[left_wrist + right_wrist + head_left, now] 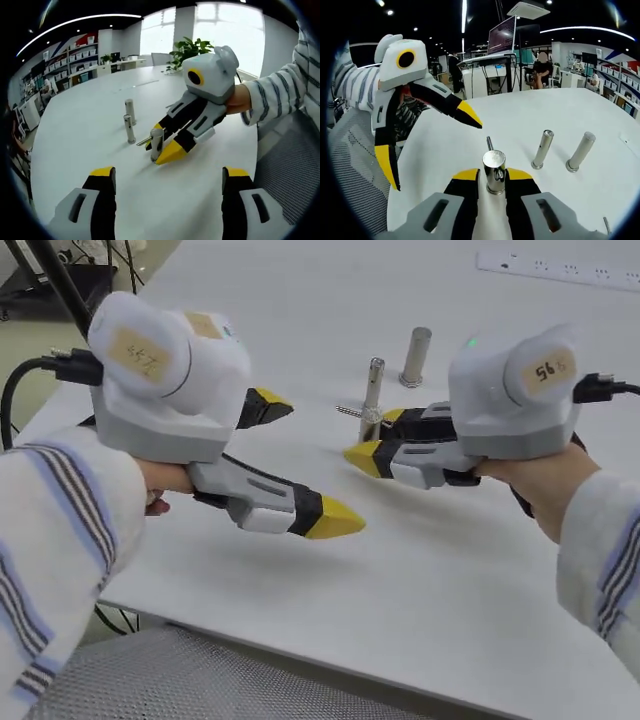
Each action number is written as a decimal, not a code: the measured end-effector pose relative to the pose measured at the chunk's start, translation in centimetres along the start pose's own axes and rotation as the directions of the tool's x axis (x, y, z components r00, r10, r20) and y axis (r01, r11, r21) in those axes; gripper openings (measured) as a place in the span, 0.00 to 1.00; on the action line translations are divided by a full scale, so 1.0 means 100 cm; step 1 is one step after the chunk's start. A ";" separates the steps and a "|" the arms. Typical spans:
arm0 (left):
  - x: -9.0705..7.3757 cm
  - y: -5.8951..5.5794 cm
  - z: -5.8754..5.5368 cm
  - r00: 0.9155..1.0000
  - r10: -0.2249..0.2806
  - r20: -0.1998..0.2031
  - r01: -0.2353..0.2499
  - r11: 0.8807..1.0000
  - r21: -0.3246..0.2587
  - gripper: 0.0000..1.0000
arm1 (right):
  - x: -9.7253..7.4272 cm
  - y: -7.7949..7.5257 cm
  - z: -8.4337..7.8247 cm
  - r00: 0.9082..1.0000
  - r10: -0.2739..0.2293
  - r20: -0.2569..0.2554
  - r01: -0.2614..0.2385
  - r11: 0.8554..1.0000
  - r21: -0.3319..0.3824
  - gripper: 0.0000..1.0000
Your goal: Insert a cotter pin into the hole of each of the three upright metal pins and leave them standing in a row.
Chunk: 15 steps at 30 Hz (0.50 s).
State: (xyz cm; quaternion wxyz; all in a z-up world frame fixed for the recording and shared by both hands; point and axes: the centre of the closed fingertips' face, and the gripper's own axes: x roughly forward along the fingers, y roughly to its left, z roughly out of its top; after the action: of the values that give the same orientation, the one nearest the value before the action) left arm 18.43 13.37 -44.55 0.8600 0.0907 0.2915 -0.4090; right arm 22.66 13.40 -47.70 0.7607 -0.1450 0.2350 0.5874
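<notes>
While the nearest metal pin (494,165) stands on the worktop (400,570) with the fingers of the right gripper (492,176) clenched on its shaft, we treat it as the unstable item. Of the three pins in the row, it stands closest to the near edge of the worktop. A cotter pin (144,142) passes through its upper end and projects toward the left gripper (302,460). We cannot tell how far the cotter pin is seated.

Hazards, as we judge them:
1. If the fingers release unevenly or drag on the shaft, the pin may tip over.
2. If the cotter pin sits shallow, a nudge could slide it back out.
3. The left gripper hovers close by, its fingers spread wide and holding nothing. A careless pass could strike the projecting end.
4. The middle pin (542,149) and the far pin (580,151) stand just beyond, toward the far edge. A sideways withdrawal of the right gripper could knock the middle one and break the row.

We see no cotter pin in those two, so we judge two insertions outstanding.

Regarding containers: the pins stand directly on the bare worktop. The one receptacle in play is the held pin's own bore, and it carries the cotter pin.
</notes>
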 end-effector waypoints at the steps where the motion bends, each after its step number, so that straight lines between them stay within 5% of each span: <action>1: 0.000 -0.001 0.002 1.000 0.001 0.010 -0.001 1.000 -0.006 0.90 | 0.002 -0.001 -0.001 1.000 -0.002 0.000 0.002 1.000 -0.002 0.14; 3: 0.001 0.004 0.003 0.999 0.042 0.016 -0.042 0.999 -0.005 0.99 | 0.002 -0.001 -0.001 1.000 -0.003 0.001 0.003 1.000 -0.002 0.14; 15: 0.002 -0.002 0.004 0.999 0.026 0.020 -0.026 0.999 -0.019 0.99 | 0.005 -0.004 -0.002 1.000 0.005 0.002 -0.005 0.997 -0.080 0.09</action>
State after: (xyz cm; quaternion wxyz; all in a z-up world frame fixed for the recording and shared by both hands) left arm 18.50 12.96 -44.33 0.8689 0.0825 0.2853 -0.3959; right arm 23.13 13.59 -48.15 0.7532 -0.1740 0.2108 0.5983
